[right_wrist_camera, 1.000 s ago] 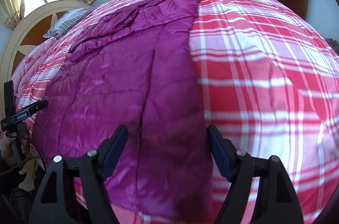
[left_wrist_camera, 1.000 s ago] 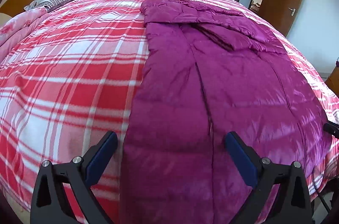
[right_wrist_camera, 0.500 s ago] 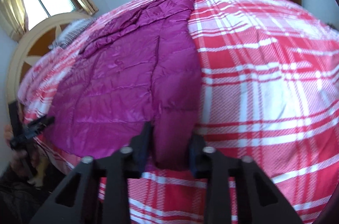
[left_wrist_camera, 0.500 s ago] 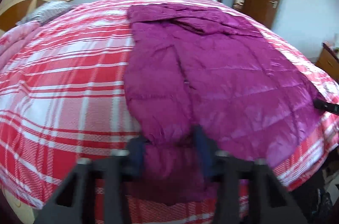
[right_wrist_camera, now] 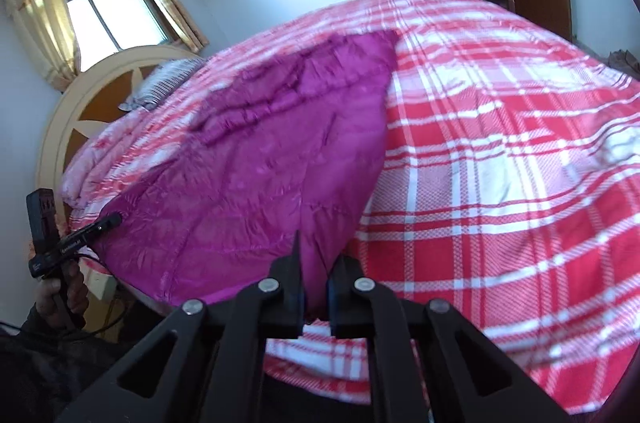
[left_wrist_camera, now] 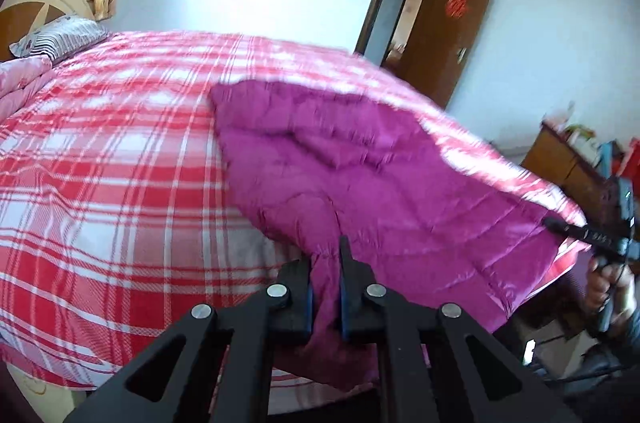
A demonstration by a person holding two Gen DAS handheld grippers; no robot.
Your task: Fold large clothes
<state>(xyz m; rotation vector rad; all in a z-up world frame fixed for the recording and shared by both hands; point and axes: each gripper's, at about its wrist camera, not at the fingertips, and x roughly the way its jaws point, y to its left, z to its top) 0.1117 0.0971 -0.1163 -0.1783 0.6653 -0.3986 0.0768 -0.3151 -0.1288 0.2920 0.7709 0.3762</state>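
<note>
A large magenta quilted coat (left_wrist_camera: 360, 183) lies spread on a red and white plaid bed (left_wrist_camera: 112, 159). My left gripper (left_wrist_camera: 325, 277) is shut on the coat's near hem at its left corner, and the cloth rises off the bed there. In the right wrist view the same coat (right_wrist_camera: 280, 159) stretches away to the left. My right gripper (right_wrist_camera: 314, 277) is shut on its near right corner, lifted above the bed (right_wrist_camera: 500, 151). Each gripper shows at the edge of the other's view, held by a hand (right_wrist_camera: 60, 295).
A striped pillow (left_wrist_camera: 60, 39) and a pink quilt (left_wrist_camera: 20, 83) lie by the curved headboard (right_wrist_camera: 92, 111) under a curtained window (right_wrist_camera: 104, 3). A brown door (left_wrist_camera: 448, 31) stands open on the far side. A wooden cabinet (left_wrist_camera: 560, 159) stands beside the bed.
Both grippers went from wide open over the coat's near hem to shut on it. Both then rose and pulled the hem up off the bed, and the views tilted upward.
</note>
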